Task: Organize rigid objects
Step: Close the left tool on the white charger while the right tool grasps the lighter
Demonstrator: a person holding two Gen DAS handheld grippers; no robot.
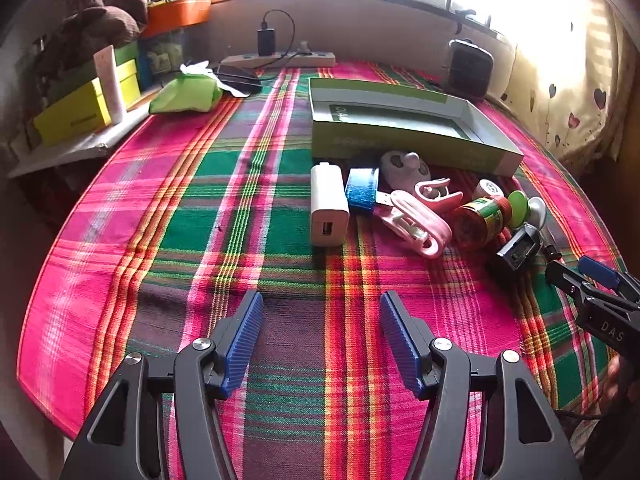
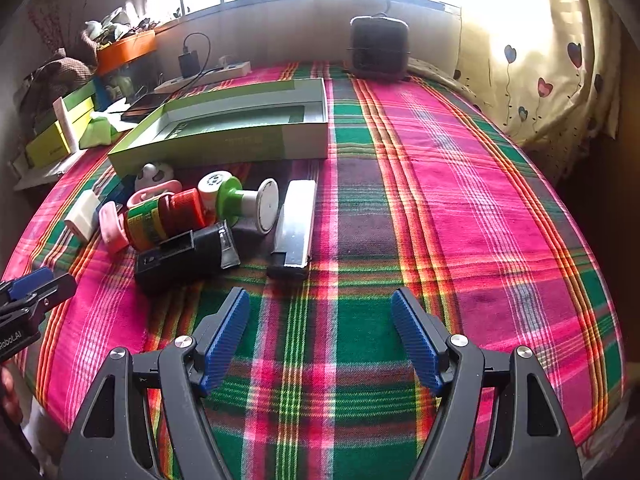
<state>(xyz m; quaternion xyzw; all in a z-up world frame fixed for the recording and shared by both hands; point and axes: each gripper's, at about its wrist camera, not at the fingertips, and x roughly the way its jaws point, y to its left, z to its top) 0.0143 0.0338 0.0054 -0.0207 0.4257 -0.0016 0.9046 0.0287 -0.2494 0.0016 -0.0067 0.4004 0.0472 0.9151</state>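
Plaid cloth (image 2: 400,208) covers the bed; the green box (image 2: 224,142) near its far edge lies empty. Charger (image 1: 329,204), bottle (image 1: 482,216) and other clutter wait just beside it. Left tongs (image 1: 320,340) and right tongs (image 2: 320,340) gape apart, holding nothing; sorting seems unstarted.

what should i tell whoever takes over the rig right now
Left gripper: open, empty, hovering over the plaid cloth.
Right gripper: open, empty, near the items.
Green box: open, looks empty.
In front of it on the cloth, still loose: white charger, blue block, pink cable, red-capped bottle, black device, flat silver piece.
Done: nothing boxed. Left: all of it.
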